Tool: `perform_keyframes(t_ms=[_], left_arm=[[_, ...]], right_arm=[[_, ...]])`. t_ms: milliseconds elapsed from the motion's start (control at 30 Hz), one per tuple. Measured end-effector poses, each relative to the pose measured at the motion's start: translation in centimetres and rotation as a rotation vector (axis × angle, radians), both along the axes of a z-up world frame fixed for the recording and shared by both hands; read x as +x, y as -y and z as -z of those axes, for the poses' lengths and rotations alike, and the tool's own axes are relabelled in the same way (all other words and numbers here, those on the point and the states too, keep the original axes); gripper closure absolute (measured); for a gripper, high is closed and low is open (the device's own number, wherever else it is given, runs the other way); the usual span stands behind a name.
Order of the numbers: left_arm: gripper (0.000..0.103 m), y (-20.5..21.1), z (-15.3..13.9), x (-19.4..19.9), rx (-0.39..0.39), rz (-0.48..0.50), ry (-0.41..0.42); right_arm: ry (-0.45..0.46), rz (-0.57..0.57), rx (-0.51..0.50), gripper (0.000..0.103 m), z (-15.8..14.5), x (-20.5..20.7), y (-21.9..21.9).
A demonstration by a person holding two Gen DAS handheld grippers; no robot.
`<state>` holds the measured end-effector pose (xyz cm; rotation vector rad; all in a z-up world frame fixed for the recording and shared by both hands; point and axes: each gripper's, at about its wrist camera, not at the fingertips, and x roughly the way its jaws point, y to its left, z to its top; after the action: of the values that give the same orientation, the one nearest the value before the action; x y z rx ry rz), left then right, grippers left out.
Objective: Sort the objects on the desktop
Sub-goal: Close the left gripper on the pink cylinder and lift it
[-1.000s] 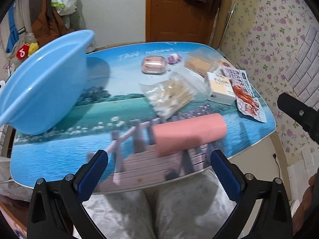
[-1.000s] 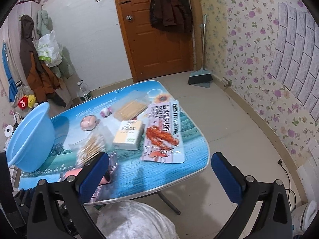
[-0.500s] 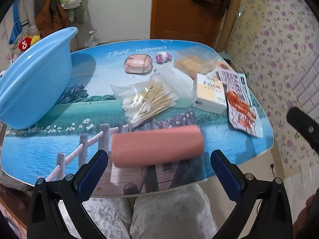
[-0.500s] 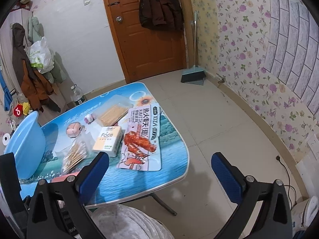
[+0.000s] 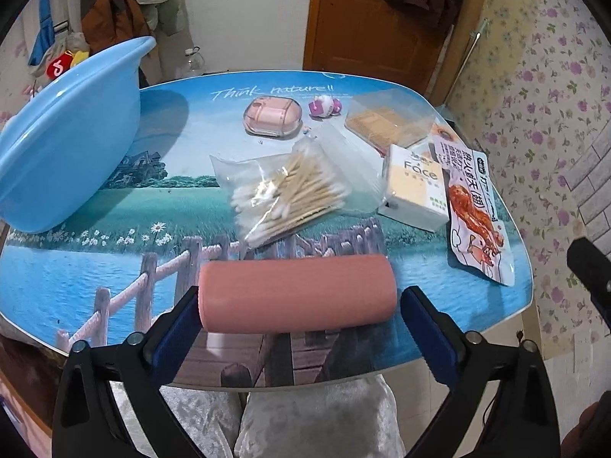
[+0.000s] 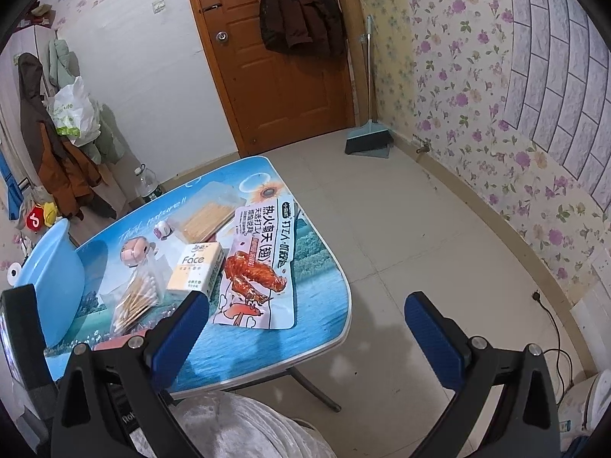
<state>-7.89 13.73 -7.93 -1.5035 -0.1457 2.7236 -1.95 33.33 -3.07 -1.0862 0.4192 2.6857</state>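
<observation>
The left gripper (image 5: 298, 307) points down at the near edge of the table (image 5: 76, 267), its jaws closing with the pink roll (image 5: 296, 297) lying lengthwise between them. The left pad sits at the roll's left end, seemingly touching it; a thin gap shows between the right pad and the roll's right end, so the roll is not yet clamped. The roll rests on the table.

Behind it lies a bag of cotton swabs (image 5: 284, 194). Farther back sit a pink case (image 5: 272, 117) and a small toy (image 5: 324, 106). To the right are a clear box (image 5: 387, 124), a tissue pack (image 5: 416, 187) and a snack packet (image 5: 473, 206). A blue basin (image 5: 65, 141) stands tilted at the table's left side.

The right gripper (image 6: 305, 324) hangs over the table's right edge and the floor, its jaws wide apart with nothing between them.
</observation>
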Motion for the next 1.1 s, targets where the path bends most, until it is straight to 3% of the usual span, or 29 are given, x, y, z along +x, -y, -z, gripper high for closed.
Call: perform_keyframes(t_ms=[100,567,1100], left_arm=[[0.016,-0.1,0.0,0.0,-0.018,-0.003,-0.003],[0.016,0.7,-0.2,0.4,-0.011,0.028,-0.008],[0.016,3.3,-2.9,1.2,-0.01,0.016,-0.083]], right_arm=[[0.005,0.004,-0.005,0.0,0.2,0.0,-0.2],[0.004,0.004,0.001,0.0,0.0,0.4,-0.1],[0.0,-0.024,0.033,0.0,-0.9,0.2,2.8]])
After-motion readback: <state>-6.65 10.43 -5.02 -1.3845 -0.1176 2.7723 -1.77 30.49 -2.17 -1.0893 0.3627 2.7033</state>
